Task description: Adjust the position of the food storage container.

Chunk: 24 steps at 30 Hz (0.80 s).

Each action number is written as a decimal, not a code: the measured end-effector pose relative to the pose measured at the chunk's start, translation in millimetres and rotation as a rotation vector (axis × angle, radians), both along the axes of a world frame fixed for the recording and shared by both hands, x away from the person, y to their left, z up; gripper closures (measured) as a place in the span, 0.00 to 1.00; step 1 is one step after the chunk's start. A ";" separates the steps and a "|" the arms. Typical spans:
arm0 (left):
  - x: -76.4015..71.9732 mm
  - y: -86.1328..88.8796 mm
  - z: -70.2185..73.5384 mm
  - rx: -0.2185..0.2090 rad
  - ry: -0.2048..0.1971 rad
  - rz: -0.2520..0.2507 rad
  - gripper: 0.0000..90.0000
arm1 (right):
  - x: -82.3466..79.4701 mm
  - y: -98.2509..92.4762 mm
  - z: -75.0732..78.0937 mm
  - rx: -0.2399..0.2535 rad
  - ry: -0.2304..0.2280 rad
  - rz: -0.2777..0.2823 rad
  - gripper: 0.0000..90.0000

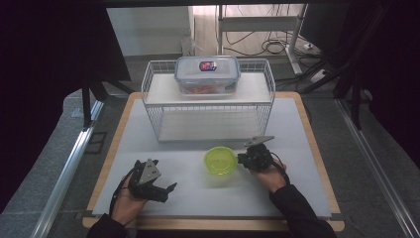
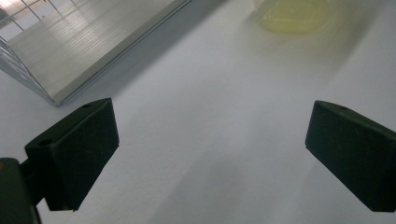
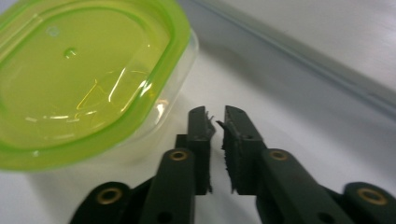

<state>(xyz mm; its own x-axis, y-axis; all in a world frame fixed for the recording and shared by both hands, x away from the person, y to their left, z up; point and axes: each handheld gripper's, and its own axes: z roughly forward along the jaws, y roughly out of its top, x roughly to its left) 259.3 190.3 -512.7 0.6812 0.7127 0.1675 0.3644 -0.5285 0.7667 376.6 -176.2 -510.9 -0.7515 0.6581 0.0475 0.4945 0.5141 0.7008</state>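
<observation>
Right gripper [image 1: 242, 159] sits just beside the small clear plastic container with the lime-green lid [image 1: 220, 160], on the grey table mat [image 1: 297, 129] in front of the white wire rack [image 1: 148, 94]. In the right gripper view its jaws are nearly together, a thin gap between the pads, nothing pinched; the container [image 3: 88, 84] lies just off to one side of the tips, not touching as far as I can tell. Looks like the step is either a fresh release or a lead-in to a grab. To take it, the jaws need to open much wider and line up across the lid rim.

Left gripper [image 1: 166, 191] rests low near the table's front edge, jaws wide apart, empty, well away from the container.

Labels: the clear lock-lid box [image 1: 207, 74] on the rack's upper shelf carries a red-and-blue sticker, too small to read. Green lid has moulded marks, not legible.
</observation>
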 end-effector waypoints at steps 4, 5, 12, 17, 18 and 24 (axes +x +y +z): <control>0.0 -0.7 -1.4 0.010 -0.001 -0.001 0.03 | -5.7 -9.2 6.8 -0.013 -0.042 -0.009 0.75; 0.1 -0.6 -1.7 0.010 -0.001 -0.001 0.03 | -7.2 -11.7 8.5 -0.014 -0.048 -0.013 0.73; 0.7 3.6 -3.7 -0.023 -0.012 -0.001 0.01 | -13.7 -24.6 16.1 0.024 -0.053 -0.018 0.48; 0.4 2.3 -5.0 -0.015 -0.012 -0.007 0.01 | -19.9 -31.0 16.6 0.037 -0.054 -0.027 0.37; 0.3 1.9 -5.0 -0.013 -0.013 -0.008 0.01 | -21.0 -32.4 17.1 0.047 -0.051 -0.030 0.36; 0.4 0.0 -5.3 -0.006 -0.018 -0.016 0.01 | -22.2 -35.8 20.5 0.066 -0.021 -0.032 0.39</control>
<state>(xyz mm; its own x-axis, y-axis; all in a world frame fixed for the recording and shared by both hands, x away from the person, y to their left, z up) 259.7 190.3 -517.9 0.6894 0.7028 0.1756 0.3422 -0.5296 0.7762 354.4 -212.0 -490.4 -0.7311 0.6780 0.0764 0.4952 0.4502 0.7430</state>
